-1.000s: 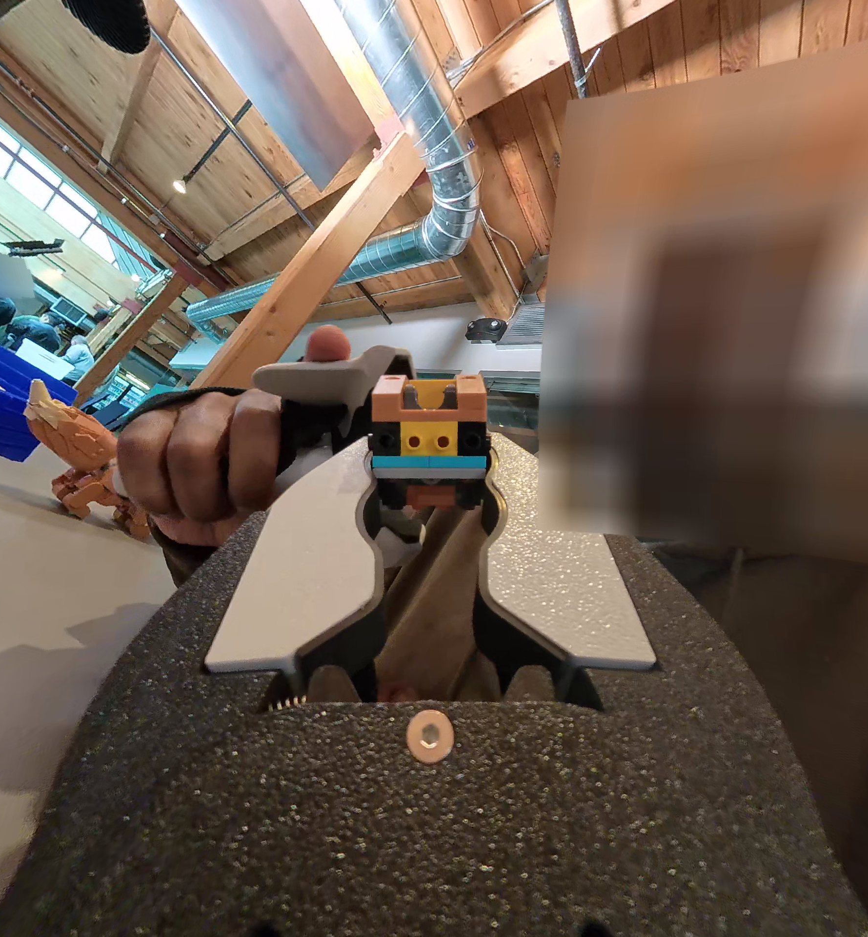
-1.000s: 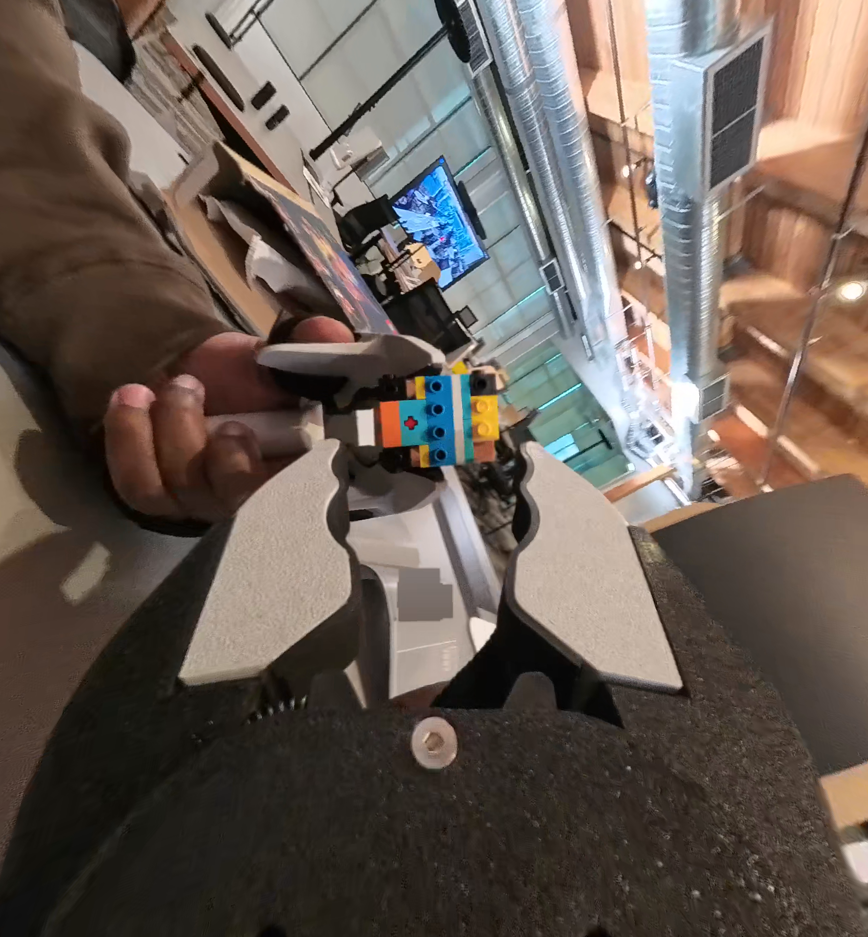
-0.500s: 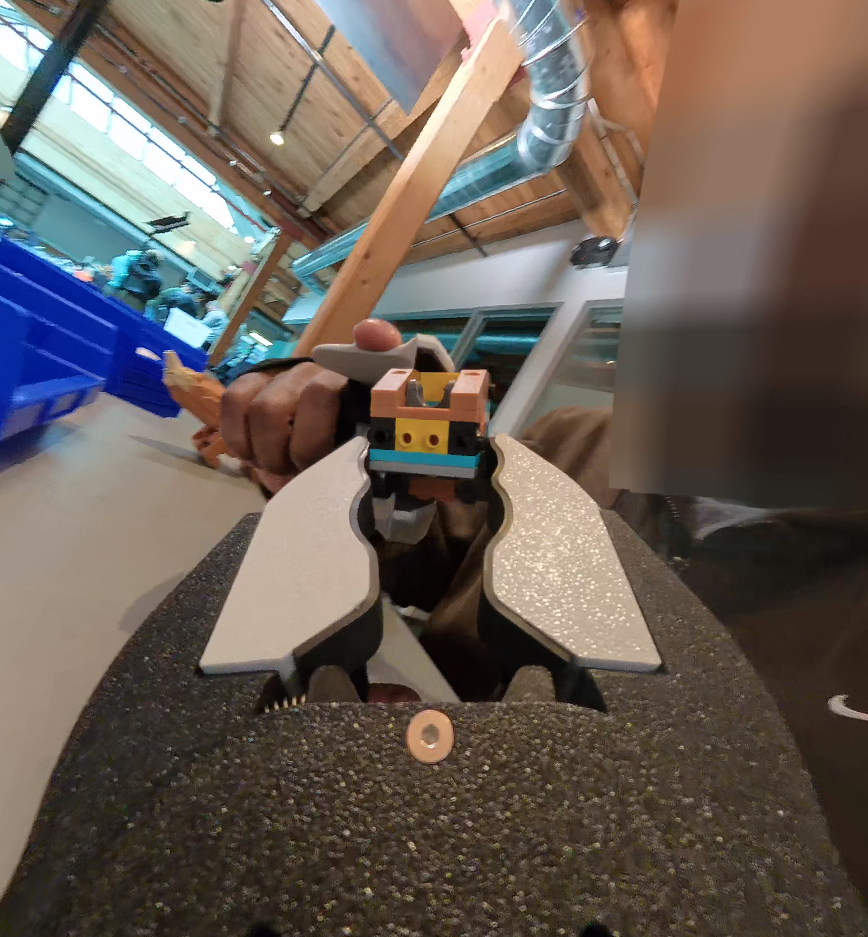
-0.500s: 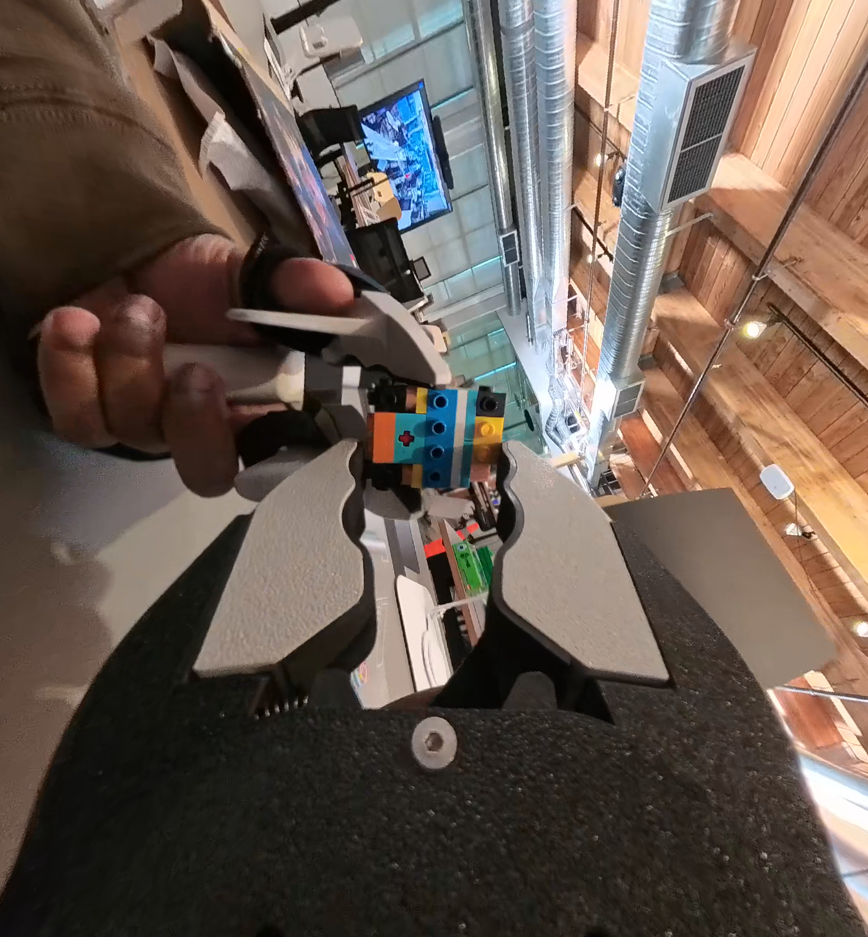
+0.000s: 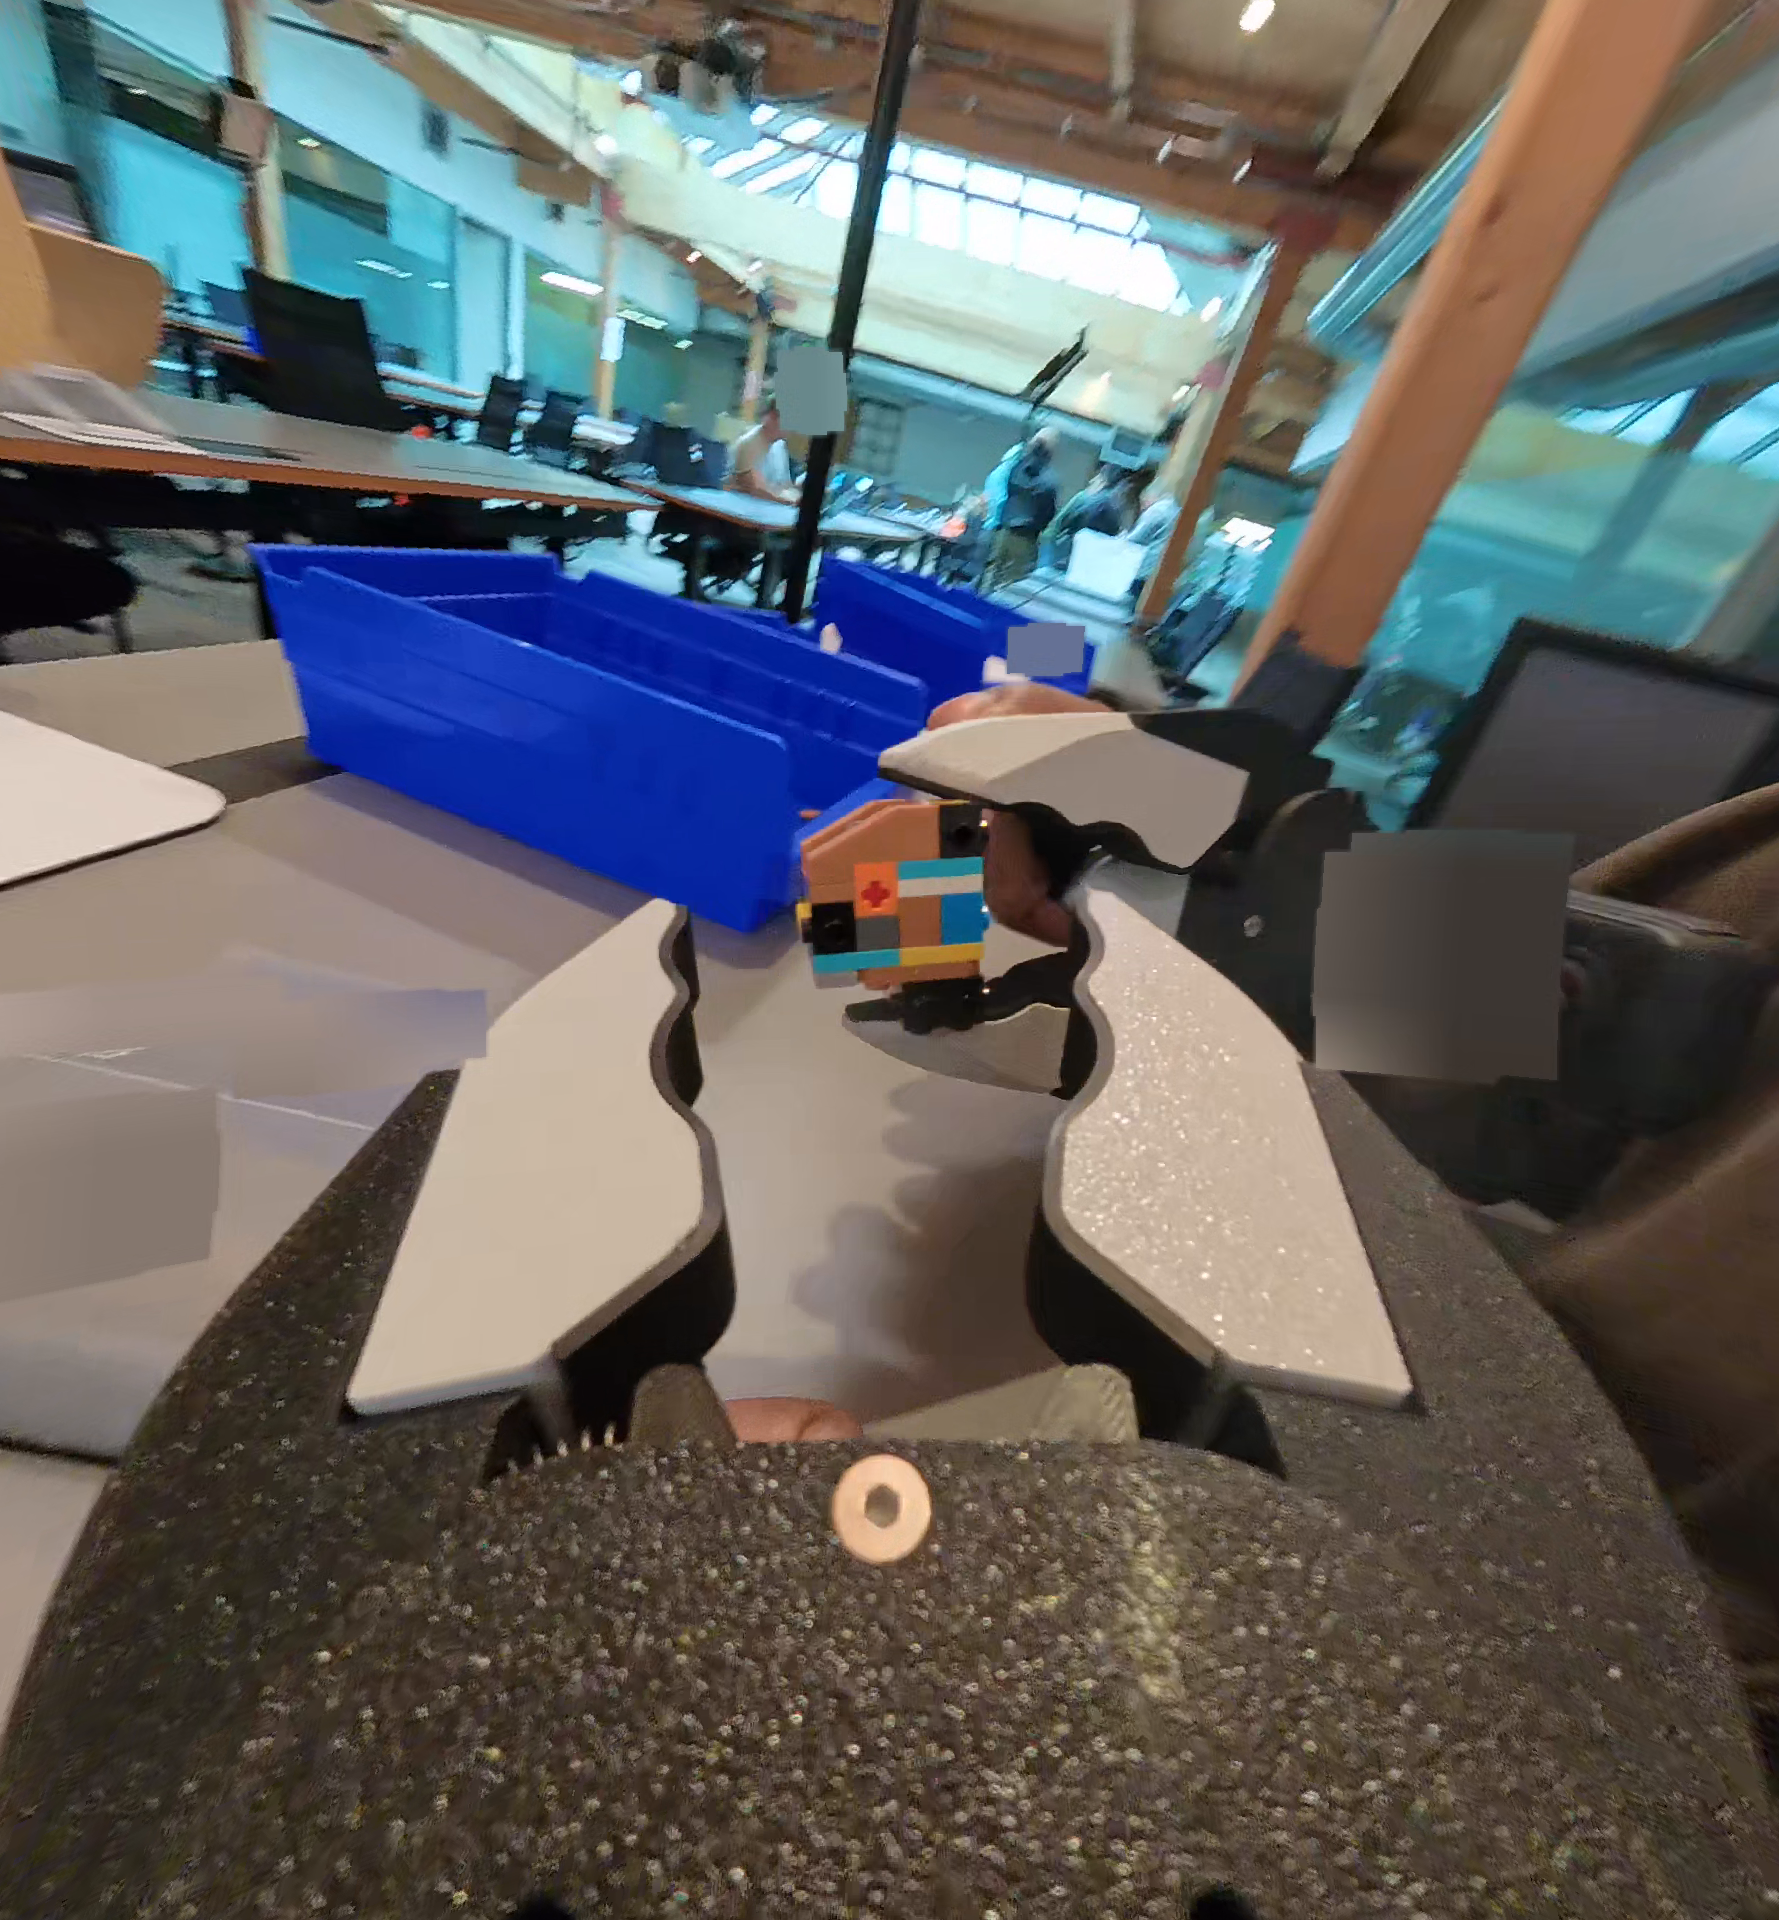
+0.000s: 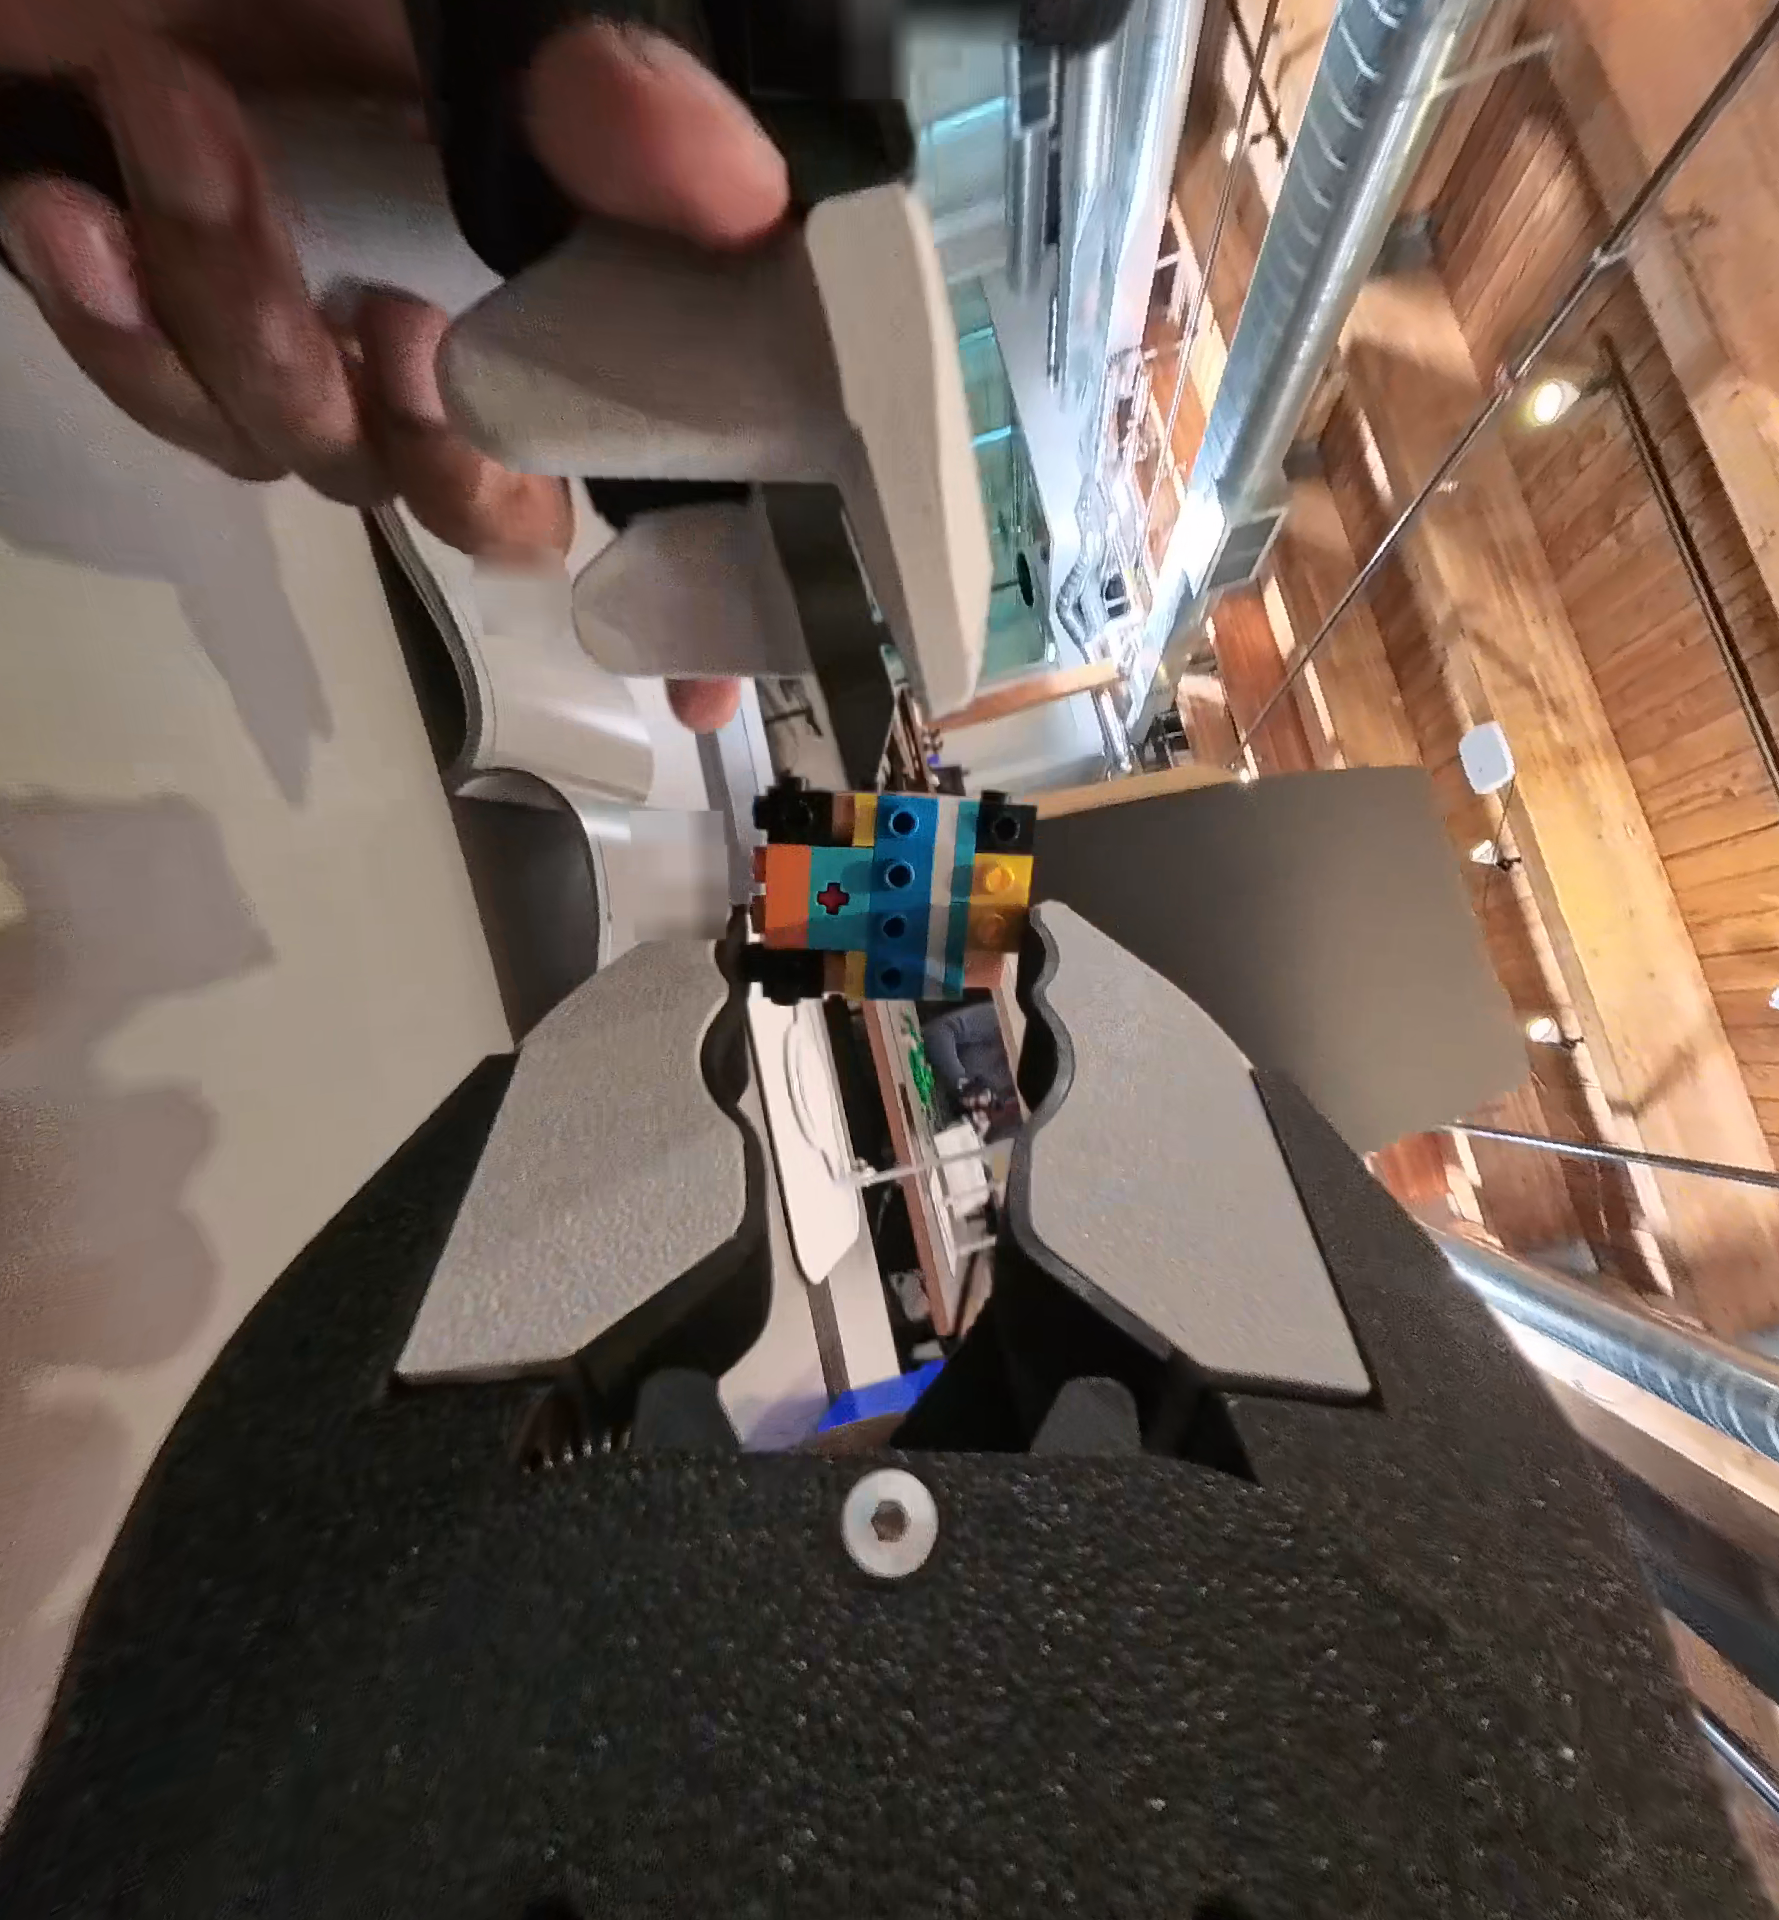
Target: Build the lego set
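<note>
Handover done: left gripper (image 5: 880, 940) now parted and empty, half a second ago clamped on brick model (image 6: 890, 899). Right gripper (image 6: 880, 951) clenched on model, held in air above table (image 5: 241, 914), blue bin (image 5: 552, 717) behind. Model free for next brick.

This is a large open-plan office or workshop hall: long desks (image 5: 365, 457) with black office chairs (image 5: 313, 353), blue storage bins (image 5: 552, 717) on a grey table (image 5: 189, 935), exposed timber ceiling (image 6: 1591, 623) and silver ventilation ducts (image 6: 1311, 260).
</note>
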Tool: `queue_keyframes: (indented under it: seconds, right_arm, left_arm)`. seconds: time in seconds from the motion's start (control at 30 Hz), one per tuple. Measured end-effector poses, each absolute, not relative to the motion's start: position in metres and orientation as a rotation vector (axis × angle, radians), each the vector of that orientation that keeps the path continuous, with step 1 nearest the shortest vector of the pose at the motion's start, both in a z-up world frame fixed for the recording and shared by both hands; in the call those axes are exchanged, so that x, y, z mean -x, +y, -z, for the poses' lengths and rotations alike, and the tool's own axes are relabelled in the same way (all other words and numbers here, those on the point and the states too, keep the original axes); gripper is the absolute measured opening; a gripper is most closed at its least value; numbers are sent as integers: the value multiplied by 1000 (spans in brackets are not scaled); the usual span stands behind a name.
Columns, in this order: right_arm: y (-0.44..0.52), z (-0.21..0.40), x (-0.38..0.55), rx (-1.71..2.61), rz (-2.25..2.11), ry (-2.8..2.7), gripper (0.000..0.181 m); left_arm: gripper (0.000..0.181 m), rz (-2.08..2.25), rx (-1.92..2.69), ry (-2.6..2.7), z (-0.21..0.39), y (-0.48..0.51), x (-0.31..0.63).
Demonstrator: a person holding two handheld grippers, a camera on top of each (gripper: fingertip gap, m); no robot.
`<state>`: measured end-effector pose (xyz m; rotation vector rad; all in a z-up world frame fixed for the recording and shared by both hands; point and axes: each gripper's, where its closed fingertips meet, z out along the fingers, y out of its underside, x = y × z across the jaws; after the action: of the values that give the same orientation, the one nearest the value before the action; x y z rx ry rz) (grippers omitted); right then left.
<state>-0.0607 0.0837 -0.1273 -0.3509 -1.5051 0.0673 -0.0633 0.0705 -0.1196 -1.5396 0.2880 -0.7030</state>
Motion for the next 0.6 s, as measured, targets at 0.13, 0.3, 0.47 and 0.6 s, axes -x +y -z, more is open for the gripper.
queue_keyframes:
  seconds: [0.13, 0.3, 0.47, 0.6]
  right_arm:
    - [81, 134, 65, 330, -5, -1516, 49]
    - [69, 141, 68, 252, 44, -1537, 49]
    - [64, 142, 68, 226, 55, -1535, 49]
    - [62, 140, 66, 228, 14, -1531, 49]
  left_arm:
    - [71, 566, 1646, 292, 135, 77, 58]
    - [69, 537, 1724, 268, 150, 81, 56]
    - [41, 563, 1718, 326, 154, 77, 47]
    - [41, 554, 1664, 340, 151, 76, 48]
